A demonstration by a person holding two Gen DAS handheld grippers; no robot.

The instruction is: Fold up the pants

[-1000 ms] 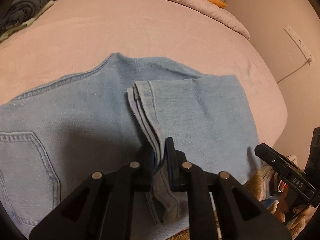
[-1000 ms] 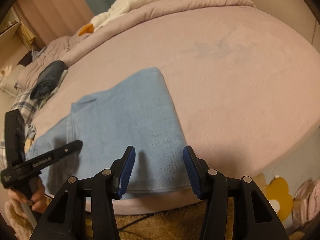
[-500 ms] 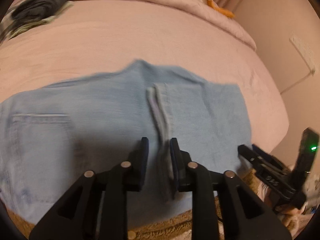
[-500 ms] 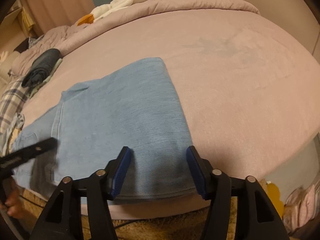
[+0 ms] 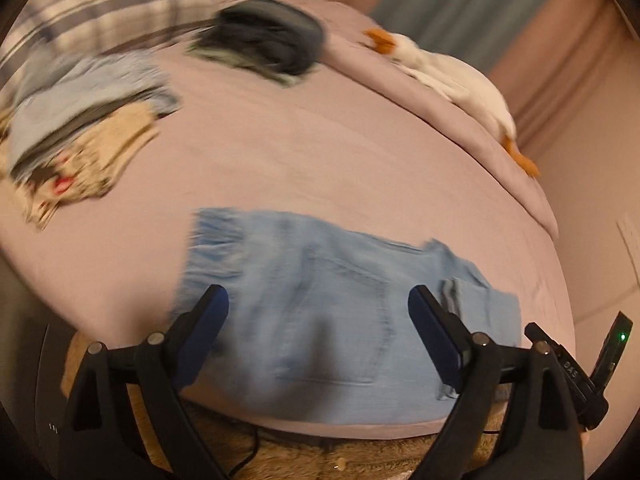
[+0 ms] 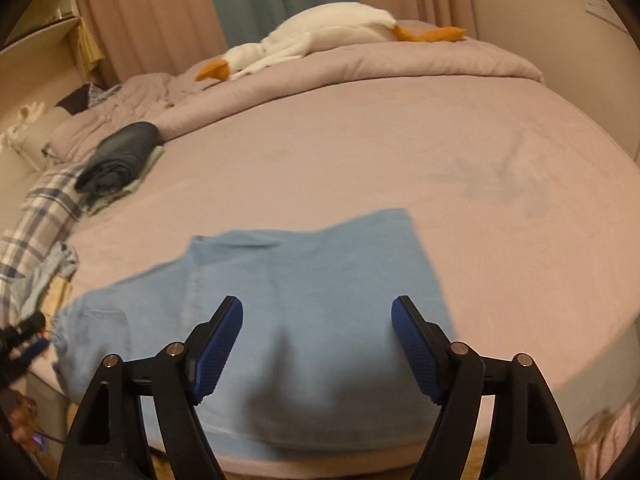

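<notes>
The pants (image 5: 340, 320) are laid flat near the front edge of the bed (image 5: 320, 152), already doubled over once, with the leg hems resting on the seat panel just beside the back pocket. Nothing is gripped: the jaws of the left gripper (image 5: 316, 312) are opening wide over the pocket end of the pants with no cloth between the pads, and those of the right gripper (image 6: 316, 320) are likewise opening above the folded end, also empty. For the next fold (judged to be a second halving), each outer corner of the pants should be pinched through all layers, lifted only slightly, and carried across so that the edges are kept aligned and the loose hems are not dragged askew. The hems and the pocket stitching are shown only in the left wrist view, blurred by motion, along with a heap of other clothes (image 5: 80, 136) beyond the pants towards the left. The right wrist view alone shows the smooth fold edge of the pants, and the plush goose (image 6: 320, 40) on the rumpled duvet far behind them is seen whole.
</notes>
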